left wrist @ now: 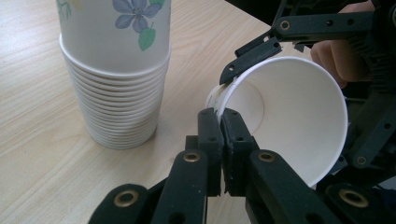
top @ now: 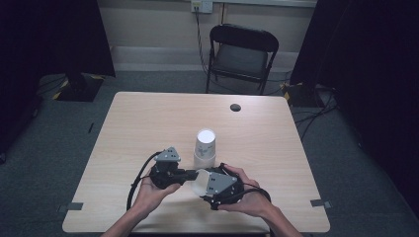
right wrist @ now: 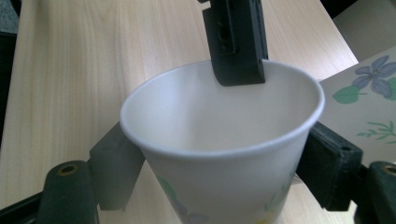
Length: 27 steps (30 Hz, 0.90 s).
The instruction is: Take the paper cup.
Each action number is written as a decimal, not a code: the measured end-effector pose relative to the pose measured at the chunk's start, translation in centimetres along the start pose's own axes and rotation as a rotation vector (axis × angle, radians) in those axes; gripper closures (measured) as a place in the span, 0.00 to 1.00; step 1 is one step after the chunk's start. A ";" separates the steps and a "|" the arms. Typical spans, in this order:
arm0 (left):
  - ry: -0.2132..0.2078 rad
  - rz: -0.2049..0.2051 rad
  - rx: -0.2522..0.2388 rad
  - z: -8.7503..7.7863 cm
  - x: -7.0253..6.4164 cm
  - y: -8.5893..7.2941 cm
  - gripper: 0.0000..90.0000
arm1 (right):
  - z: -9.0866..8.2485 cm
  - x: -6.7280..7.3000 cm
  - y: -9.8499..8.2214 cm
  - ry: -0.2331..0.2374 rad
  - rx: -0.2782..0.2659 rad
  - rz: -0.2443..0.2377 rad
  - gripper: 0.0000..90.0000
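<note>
At the near edge of the light wooden table, around six o'clock in the high view, two hands meet over a single paper cup. The left gripper reaches in from nine o'clock and the right gripper from three o'clock, each held in a bare hand, the left hand and the right hand, with black cables looping back toward the person.

In the left gripper view its two black jaws are pressed together on the cup's rim, one inside the wall and one outside, pinching the paper; the cup lies tilted with its white mouth facing the camera. In the right gripper view the right gripper's jaws sit at nine and three o'clock, clamped against the outer wall of the cup just under the rim, while the other gripper's jaws come down over the rim at twelve o'clock.

Just beyond the held cup, toward twelve o'clock, stands a stack of nested flower-printed cups, upright on the table and close to the held cup. A black folding chair stands past the far edge
</note>
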<state>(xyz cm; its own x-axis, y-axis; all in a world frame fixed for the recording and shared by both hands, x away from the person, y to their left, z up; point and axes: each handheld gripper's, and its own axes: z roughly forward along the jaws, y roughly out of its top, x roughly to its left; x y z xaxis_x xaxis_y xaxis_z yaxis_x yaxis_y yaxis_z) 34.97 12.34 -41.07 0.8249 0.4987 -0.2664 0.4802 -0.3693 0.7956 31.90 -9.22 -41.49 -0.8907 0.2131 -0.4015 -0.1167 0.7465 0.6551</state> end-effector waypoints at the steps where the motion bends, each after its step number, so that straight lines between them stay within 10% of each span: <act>1: 0.001 0.005 0.000 0.1 0.0 0.0 0.98 | 0.0 0.1 0.0 -0.002 0.001 0.001 0.26; 11: -0.004 0.001 -0.058 0.2 0.0 0.2 0.94 | -0.6 -0.6 -1.0 0.027 -0.054 0.110 0.32; 27: 0.045 -0.010 -0.122 -1.0 0.6 -0.2 0.61 | -2.2 -2.6 -3.7 0.020 -0.133 0.365 0.32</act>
<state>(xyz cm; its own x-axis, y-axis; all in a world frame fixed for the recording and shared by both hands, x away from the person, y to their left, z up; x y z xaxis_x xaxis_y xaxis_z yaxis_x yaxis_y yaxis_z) 35.08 13.45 -40.86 0.8049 0.5373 -0.2519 0.4461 -0.2678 0.8540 33.66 -13.95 -41.43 -0.8925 0.4363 -0.1146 0.1550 0.5351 0.8305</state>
